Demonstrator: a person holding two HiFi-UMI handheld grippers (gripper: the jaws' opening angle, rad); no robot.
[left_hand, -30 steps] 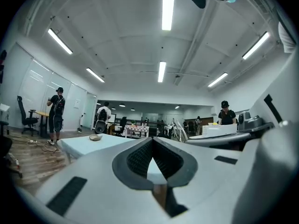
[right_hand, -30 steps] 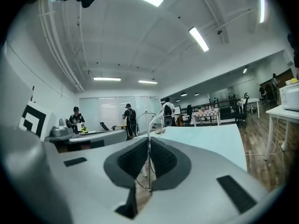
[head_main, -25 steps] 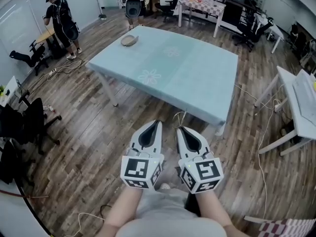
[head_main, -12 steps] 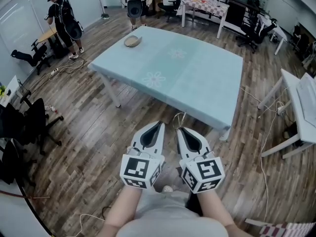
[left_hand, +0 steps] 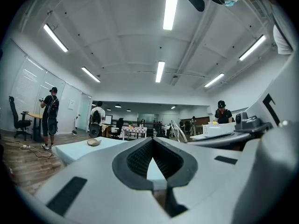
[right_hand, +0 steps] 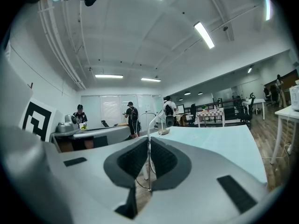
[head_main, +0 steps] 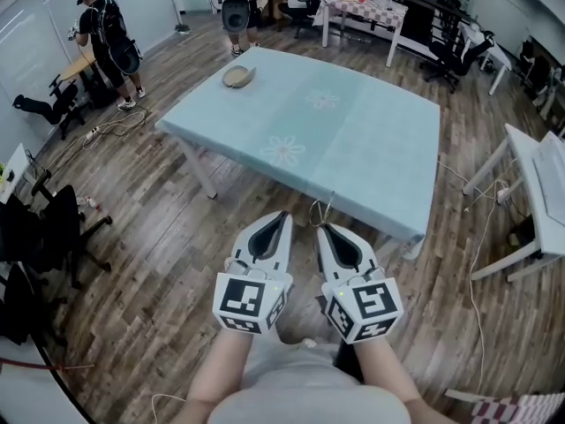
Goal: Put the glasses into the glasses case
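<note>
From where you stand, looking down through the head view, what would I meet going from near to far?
White right gripper → thin wire-framed glasses at its tip → light blue rectangular table → beige oval glasses case → person with a black backpack.

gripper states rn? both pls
left gripper: closed, nothing between the jaws.
right gripper: closed on the glasses.

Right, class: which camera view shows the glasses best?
The right gripper view: the glasses stand close up, their thin wire frame clamped between the right gripper's jaws. The head view shows only a faint wire past that gripper's tips. The left gripper view shows none of them.
</note>
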